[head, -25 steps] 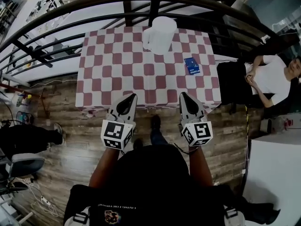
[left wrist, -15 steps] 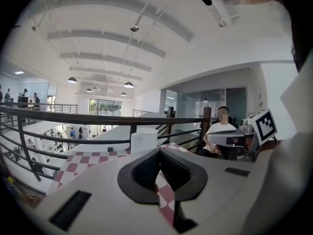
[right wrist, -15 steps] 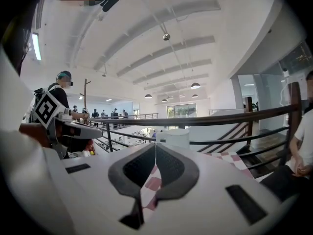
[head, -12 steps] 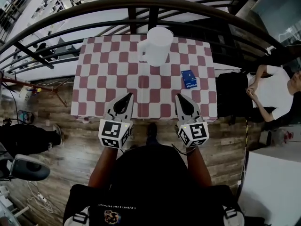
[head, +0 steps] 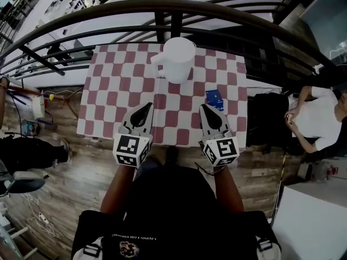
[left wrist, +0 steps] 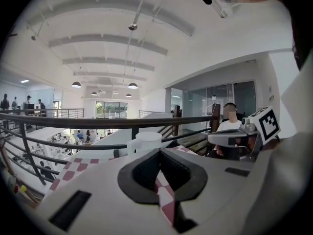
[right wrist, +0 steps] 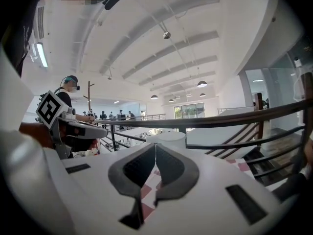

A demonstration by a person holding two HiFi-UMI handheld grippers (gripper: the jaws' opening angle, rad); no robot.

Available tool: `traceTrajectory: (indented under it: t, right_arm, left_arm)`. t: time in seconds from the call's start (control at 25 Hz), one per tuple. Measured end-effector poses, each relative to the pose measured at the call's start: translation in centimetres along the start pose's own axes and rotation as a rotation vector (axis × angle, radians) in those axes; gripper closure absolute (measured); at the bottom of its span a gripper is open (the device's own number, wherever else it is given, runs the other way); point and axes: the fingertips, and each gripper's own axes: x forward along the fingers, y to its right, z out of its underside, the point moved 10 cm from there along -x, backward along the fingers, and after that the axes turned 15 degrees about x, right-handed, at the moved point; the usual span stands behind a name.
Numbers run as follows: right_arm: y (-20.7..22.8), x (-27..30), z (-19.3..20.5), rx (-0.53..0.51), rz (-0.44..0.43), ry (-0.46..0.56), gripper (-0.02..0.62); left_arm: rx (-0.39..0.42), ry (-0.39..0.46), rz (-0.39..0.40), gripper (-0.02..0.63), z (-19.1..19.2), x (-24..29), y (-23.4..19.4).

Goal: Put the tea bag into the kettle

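Left tool (head: 146, 106) and right tool (head: 204, 107): both closed, nothing between the jaws, held over the near edge of the checkered tabletop (head: 103, 102). White kettle (head: 178, 58): far middle, by the railing (head: 179, 7). Small blue box (head: 214, 97) (likely the tea bag packet; print too small to read): just beyond the right tool. Advised: open right tool before reaching, pinch box by its narrow sides, lift clear, carry over kettle mouth.

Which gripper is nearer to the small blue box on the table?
Right. The right gripper is close beside the small blue box, on the person's side; the left gripper is well off to its left.
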Motion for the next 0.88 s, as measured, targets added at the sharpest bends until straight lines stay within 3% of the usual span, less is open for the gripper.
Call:
traceTrajectory:
  t: [0.44, 0.88]
  right_arm:
    - [2.0, 2.3, -1.0, -0.024, -0.043, 0.001, 0.580]
    - [4.4, 4.8, -2.7, -0.050, 0.000, 0.015, 0.579]
  left_arm:
    - [0.106, -0.013, -0.020, 0.603, -1.9, 4.1, -0.5]
    - [0.148, -0.017, -0.030, 0.603, -2.6, 9.4, -3.7]
